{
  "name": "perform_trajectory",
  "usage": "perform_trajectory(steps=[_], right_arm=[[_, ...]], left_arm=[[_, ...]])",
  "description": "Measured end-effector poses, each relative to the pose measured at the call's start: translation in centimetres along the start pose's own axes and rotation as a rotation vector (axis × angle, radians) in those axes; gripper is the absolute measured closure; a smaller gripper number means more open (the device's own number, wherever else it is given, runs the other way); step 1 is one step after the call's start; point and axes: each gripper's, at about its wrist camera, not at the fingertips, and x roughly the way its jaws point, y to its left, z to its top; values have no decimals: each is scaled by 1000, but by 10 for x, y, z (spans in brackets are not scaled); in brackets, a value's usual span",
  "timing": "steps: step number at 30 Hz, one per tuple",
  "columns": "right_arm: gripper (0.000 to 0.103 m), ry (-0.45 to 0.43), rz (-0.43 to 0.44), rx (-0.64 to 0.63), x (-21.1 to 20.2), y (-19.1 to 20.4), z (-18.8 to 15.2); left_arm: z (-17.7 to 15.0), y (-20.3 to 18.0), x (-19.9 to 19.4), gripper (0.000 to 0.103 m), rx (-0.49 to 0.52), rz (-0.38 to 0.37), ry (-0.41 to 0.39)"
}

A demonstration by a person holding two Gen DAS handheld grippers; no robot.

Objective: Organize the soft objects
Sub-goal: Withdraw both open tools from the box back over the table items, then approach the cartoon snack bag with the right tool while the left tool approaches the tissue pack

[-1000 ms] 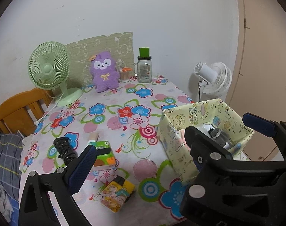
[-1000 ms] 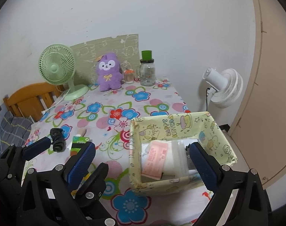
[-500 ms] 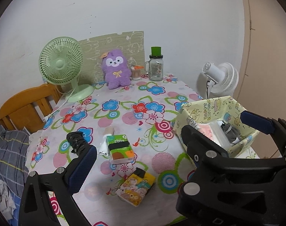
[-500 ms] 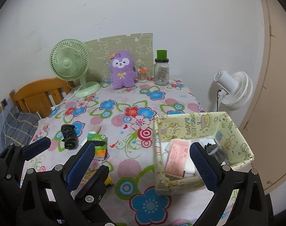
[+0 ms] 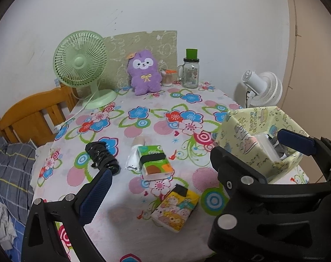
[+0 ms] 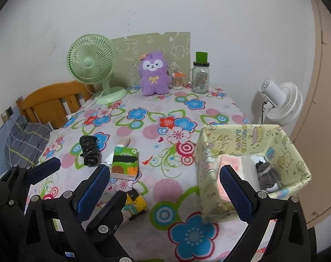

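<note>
Judging by the yellow fabric bin (image 6: 252, 144), already holding a pink-and-white pack and something grey, it's part done. Left gripper (image 5: 193, 166) and right gripper (image 6: 163, 187) hover, jaws wide and empty. Green tissue pack (image 5: 154, 161), yellow pack (image 5: 176, 207) and black roll (image 5: 102, 157) lie on the worktop (image 5: 165, 109).

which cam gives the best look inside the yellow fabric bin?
Right wrist. It looks down into the yellow bin, showing a pink-labelled packet and a grey bundle inside. In the left wrist view the bin is seen side-on, its contents mostly hidden behind the right gripper.
</note>
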Motion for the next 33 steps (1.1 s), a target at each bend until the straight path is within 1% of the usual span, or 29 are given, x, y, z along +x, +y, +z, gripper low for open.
perform_trajectory(steps=[15,20,24,33], right_arm=[[1,45,49,-27,30,34,-27],[1,47,40,-23,36,38,-32],[1,72,46,-21,45,42,-38],[1,117,61,-64,61,52,-52]], left_arm=[[-33,37,21,0,-18,50,51],[-44,46,26,0,-28,72,73],[-54,50,32,0,-40,75,95],[-71,52,47,0,-61,81,148]])
